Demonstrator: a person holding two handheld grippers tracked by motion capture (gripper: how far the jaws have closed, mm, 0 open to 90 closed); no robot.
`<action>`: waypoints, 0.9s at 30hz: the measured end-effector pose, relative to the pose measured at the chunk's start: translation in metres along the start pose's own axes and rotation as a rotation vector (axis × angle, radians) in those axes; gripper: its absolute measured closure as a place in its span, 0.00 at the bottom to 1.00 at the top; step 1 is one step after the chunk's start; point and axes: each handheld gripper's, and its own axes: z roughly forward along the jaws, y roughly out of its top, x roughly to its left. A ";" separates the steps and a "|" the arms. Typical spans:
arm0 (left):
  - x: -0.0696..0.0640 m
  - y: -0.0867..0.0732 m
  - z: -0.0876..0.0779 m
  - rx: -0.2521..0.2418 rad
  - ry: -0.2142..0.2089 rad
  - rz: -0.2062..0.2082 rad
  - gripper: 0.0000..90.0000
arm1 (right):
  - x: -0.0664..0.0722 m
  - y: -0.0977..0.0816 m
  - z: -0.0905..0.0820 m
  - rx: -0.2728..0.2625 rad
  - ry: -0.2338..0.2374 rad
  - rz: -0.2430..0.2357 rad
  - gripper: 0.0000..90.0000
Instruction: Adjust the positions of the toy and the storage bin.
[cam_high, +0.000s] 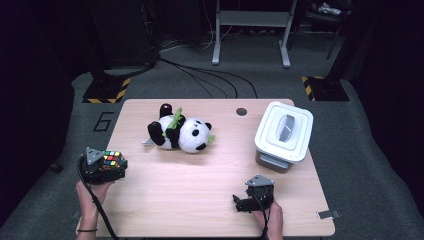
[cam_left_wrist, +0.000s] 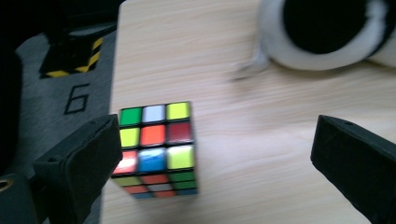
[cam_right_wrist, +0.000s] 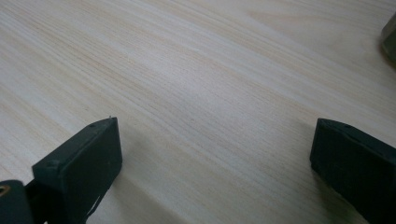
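Now your left tongs (cam_left_wrist: 212, 158) gape beside one colour-scrambled puzzle cube (cam_left_wrist: 156, 148) — right tongs (cam_right_wrist: 215, 158) gape too — one panda (cam_high: 180, 134), one box (cam_high: 283, 135).

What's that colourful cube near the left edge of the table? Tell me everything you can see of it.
It is a Rubik's cube, scrambled, with a black frame and glossy stickers in green, white, yellow, orange, dark red and blue. It looks like hard plastic. It sits flat on the wooden table near the left edge, between the open jaws of the left hand-held gripper, close against one jaw; whether they touch is unclear. The other jaw stands well apart.
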 end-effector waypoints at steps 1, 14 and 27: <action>-0.006 -0.001 -0.001 -0.004 -0.017 0.004 0.01 | 0.000 0.000 0.000 0.002 0.000 0.002 0.02; -0.087 -0.045 0.026 0.080 -0.174 0.162 0.02 | 0.000 0.000 0.000 0.002 -0.002 0.002 0.02; -0.101 -0.053 0.047 0.147 -0.207 0.202 0.00 | 0.000 0.001 -0.002 0.011 -0.010 0.024 0.04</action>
